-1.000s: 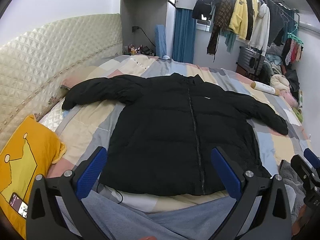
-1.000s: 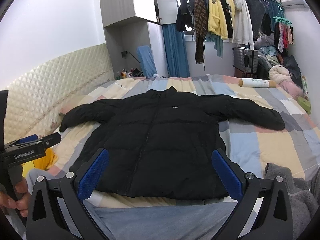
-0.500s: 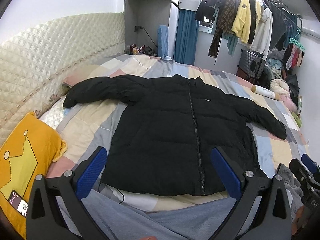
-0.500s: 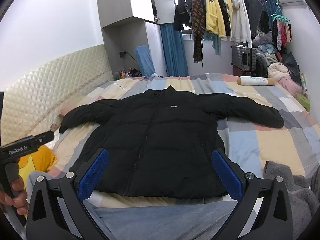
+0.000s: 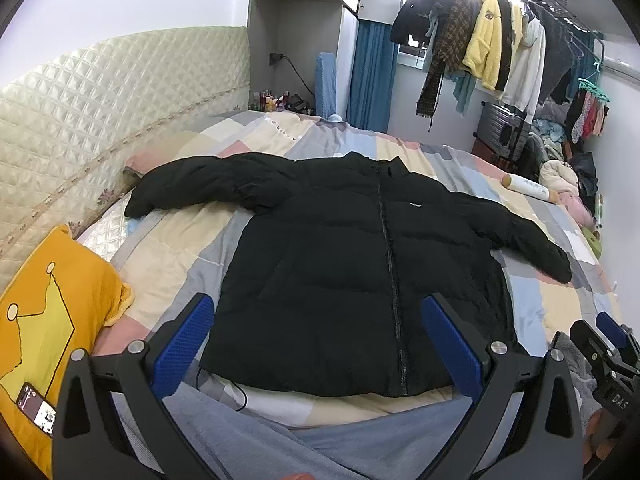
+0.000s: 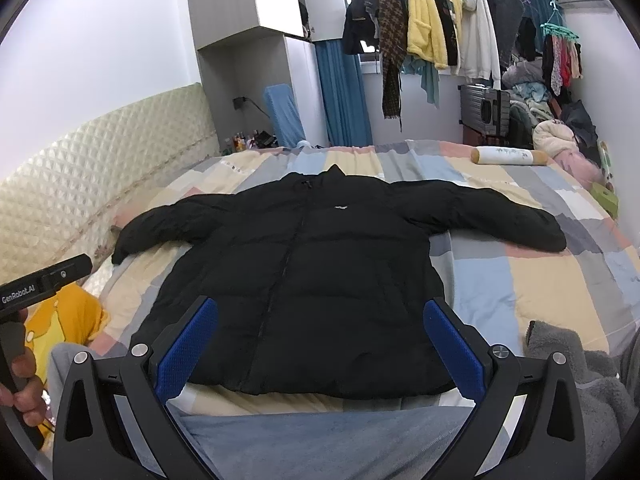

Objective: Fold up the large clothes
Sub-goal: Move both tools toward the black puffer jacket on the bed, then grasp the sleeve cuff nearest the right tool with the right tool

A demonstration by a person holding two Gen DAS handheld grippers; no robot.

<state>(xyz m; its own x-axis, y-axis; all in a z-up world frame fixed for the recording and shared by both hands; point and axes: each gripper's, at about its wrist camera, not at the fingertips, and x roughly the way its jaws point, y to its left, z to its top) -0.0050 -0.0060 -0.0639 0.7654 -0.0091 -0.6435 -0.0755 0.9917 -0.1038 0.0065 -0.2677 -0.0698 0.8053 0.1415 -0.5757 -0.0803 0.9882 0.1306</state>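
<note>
A large black puffer jacket (image 5: 352,264) lies flat and zipped on the bed, front up, collar away from me, both sleeves spread out to the sides. It also shows in the right wrist view (image 6: 304,272). My left gripper (image 5: 316,320) is open and empty, held above the near hem. My right gripper (image 6: 320,320) is open and empty too, above the hem. The right gripper's body shows at the right edge of the left wrist view (image 5: 604,356). The left gripper's body shows at the left edge of the right wrist view (image 6: 40,288).
The bed has a patchwork quilt (image 6: 540,280). A yellow cushion (image 5: 48,312) with a phone (image 5: 38,408) lies at the left. A grey fleece blanket (image 6: 568,364) lies at the right. A rolled bolster (image 6: 508,157), a padded headboard (image 5: 100,120) and a rack of hanging clothes (image 6: 440,20) stand around the bed.
Both grippers have lifted and tilted slightly, so the jacket sits a little lower in view. The jacket has not moved. Both grippers stay open.
</note>
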